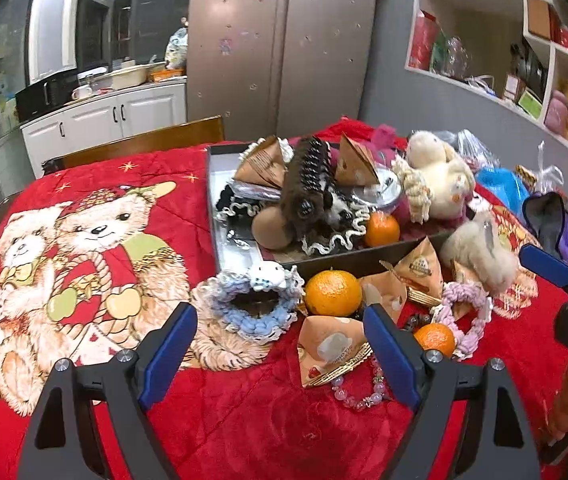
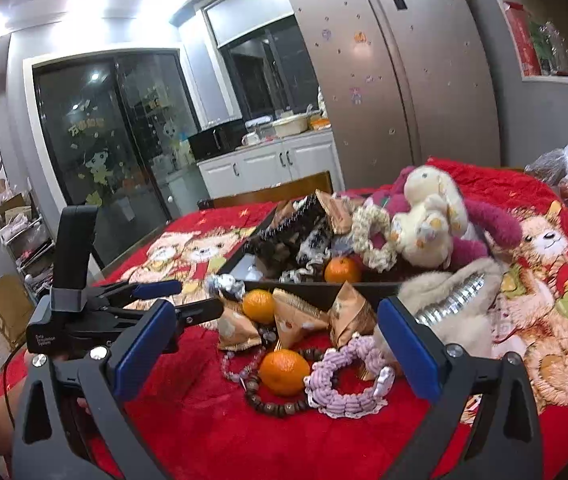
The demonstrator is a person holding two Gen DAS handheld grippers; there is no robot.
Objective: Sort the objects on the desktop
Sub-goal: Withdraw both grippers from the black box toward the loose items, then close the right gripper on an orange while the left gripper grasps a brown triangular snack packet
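"Data Collection System" on left gripper (image 2: pixel 156 298)

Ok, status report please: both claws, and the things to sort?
Left claw open, empty. Right claw open, empty. Oranges, packets, scrunchies loose before the tray. Nothing blocking.

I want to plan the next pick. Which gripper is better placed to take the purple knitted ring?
Probably the right gripper: the purple knitted ring lies just ahead between its open fingers. The left gripper faces the blue knitted ring instead.
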